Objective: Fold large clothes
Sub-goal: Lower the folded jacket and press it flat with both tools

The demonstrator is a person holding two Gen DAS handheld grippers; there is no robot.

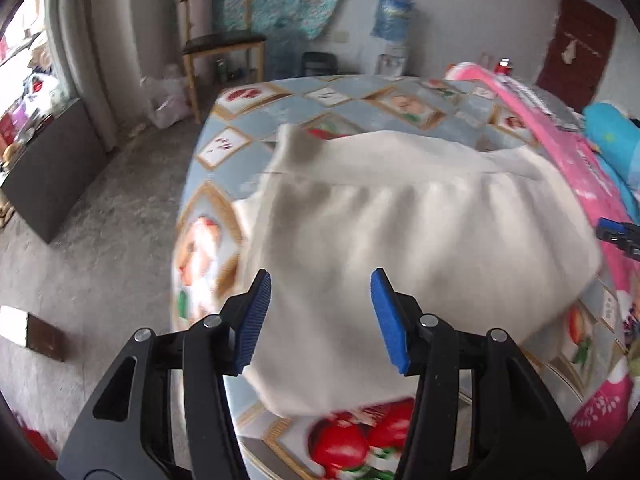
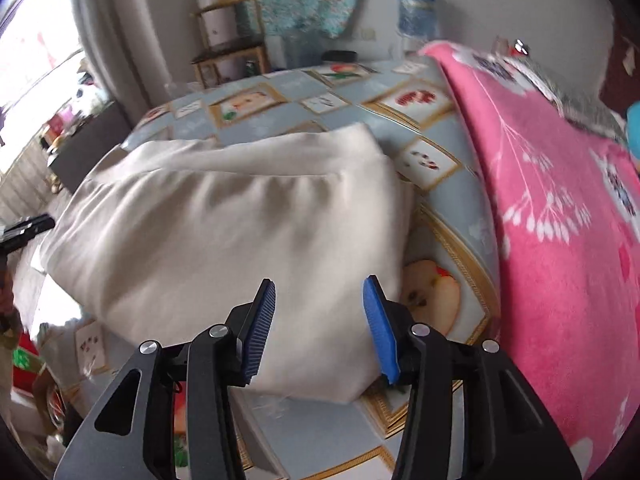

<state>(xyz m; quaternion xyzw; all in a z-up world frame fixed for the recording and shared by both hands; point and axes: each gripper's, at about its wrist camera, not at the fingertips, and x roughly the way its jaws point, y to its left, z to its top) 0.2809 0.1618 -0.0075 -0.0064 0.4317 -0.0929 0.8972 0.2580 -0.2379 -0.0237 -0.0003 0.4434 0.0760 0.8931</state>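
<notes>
Garment (image 1: 420, 240), cream, lies folded over on the fruit-print table (image 1: 360, 92) beside a pink blanket (image 2: 560, 240). Left gripper (image 1: 320, 316) and right gripper (image 2: 318, 322) both spread, holding nothing. Next fold: pinch matching corners, lift evenly, keep edges aligned.

A round table (image 1: 352, 118) wears a cloth printed with framed fruit pictures. A pink blanket (image 2: 560, 216) lies along its right edge, a blue bundle (image 1: 612, 136) beyond it. Past the far edge stand a wooden chair (image 1: 220, 44) and a water dispenser (image 1: 394, 32).
</notes>
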